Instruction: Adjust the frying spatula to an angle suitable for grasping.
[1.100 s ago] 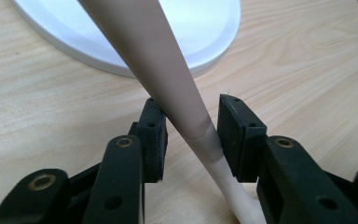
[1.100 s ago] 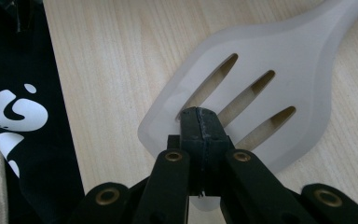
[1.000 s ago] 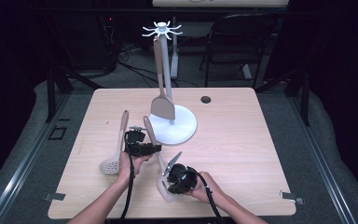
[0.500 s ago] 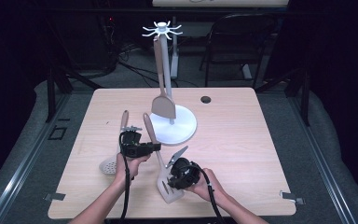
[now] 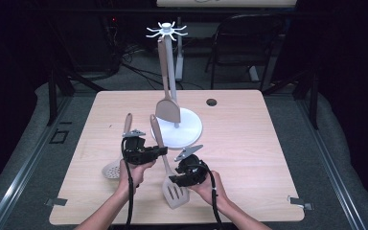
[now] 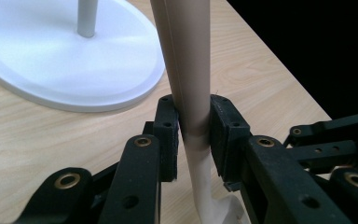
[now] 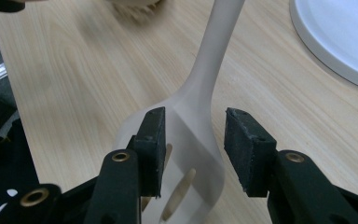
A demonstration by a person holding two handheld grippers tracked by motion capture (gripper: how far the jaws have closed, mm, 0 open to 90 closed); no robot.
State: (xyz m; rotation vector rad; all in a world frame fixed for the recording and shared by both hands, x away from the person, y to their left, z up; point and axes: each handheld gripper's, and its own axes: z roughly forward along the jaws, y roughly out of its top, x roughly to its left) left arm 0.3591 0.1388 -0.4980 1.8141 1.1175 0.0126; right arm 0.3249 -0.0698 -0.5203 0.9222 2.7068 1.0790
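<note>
High view — we count three utensils: slotted spatula clamped at its handle by left gripper, just closing; right gripper just opening around its blade, one spatula on rack, one skimmer on table.

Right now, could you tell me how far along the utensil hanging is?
Done: one spatula hangs on the white rack. In hand: the left tongs clamp the slotted turner by its handle; the right tongs have just been opening, pads off its blade. Left: hanging the turner, then the skimmer lying on the table.
</note>
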